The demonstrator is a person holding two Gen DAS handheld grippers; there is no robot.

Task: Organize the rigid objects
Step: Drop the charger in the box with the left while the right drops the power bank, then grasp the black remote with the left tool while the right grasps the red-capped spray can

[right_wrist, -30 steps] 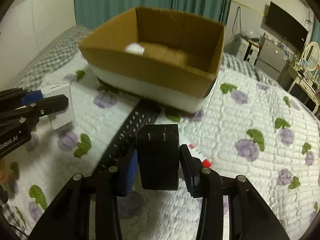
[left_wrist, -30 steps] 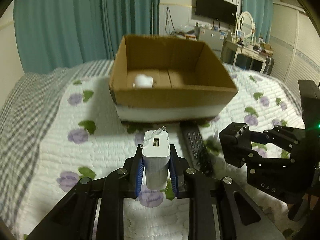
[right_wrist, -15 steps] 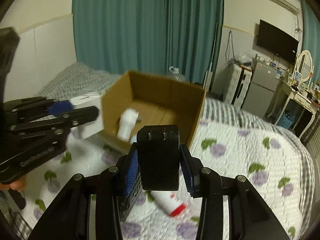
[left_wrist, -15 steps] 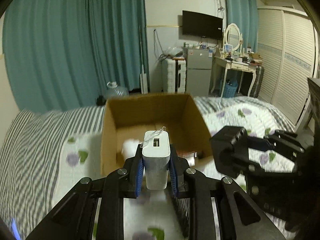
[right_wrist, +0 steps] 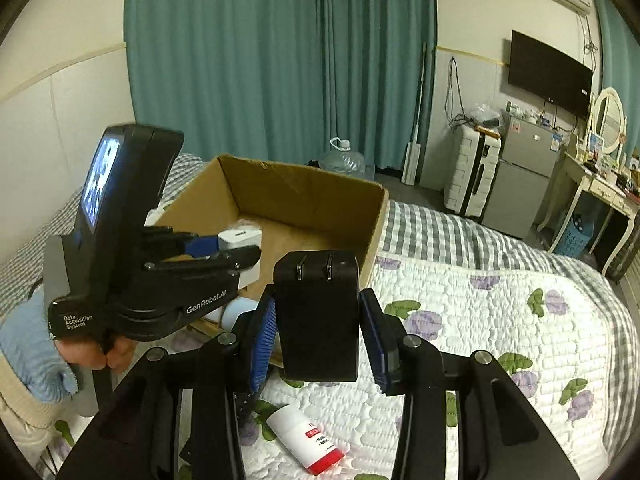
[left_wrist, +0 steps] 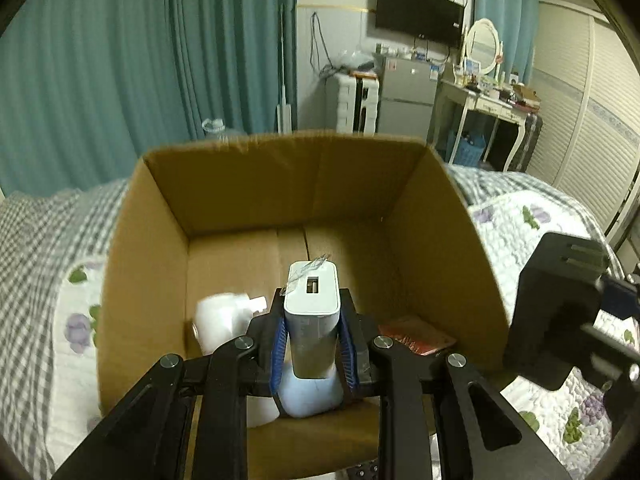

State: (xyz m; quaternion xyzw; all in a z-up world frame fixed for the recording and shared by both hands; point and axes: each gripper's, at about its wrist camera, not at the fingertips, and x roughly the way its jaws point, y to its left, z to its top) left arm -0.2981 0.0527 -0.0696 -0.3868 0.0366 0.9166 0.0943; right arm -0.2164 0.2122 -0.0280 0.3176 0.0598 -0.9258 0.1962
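Clamped between the blue pads of the left gripper [left_wrist: 311, 338], a white power bank [left_wrist: 312, 312] hangs above the open cardboard box [left_wrist: 248, 184], which sits on the quilted bed [right_wrist: 500, 312]. Inside the box lie a white bottle [left_wrist: 222, 320] at left and a red packet [left_wrist: 416, 334] at right. The right gripper [right_wrist: 318, 340] grips a black plug adapter [right_wrist: 317, 316] just outside the box's right wall. Below it on the bed lies a white tube with a red cap [right_wrist: 304, 442]. A second ago both grippers were low before the box's front wall; the left has since risen and advanced over the opening.
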